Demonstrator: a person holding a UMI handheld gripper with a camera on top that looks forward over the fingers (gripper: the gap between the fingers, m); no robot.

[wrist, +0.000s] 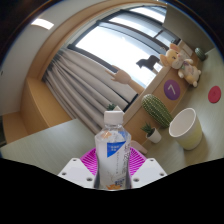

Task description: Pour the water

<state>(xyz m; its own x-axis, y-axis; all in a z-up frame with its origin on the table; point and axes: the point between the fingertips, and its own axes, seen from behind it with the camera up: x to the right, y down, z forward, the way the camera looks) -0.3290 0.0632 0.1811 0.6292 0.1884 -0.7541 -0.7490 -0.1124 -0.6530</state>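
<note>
Right now the gripper is holding one clear water bottle upright between its two fingers, and the magenta pads are showing on either side of the bottle's lower body, seemingly pressing against it, though the contact itself is partly hidden by the bottle and so is hard to confirm. The bottle is carrying a blue and white label around its middle and a pale cap at the top, and it is standing directly in line with the fingers, filling the space between them. Beyond the fingers and off to their right, one white cup is sitting on the pale table, well apart from the bottle. Between the bottle and the cup, one small potted plant is standing, and just behind it one tall green cactus-shaped object is rising. A second small green plant is peeking out directly behind the bottle's cap. Farther beyond the cup, plush toys are sitting on a wooden shelf; there are perhaps two, but they are crowding together too closely for a sure count. Far ahead of the fingers, grey curtains are hanging beside a large window.
</note>
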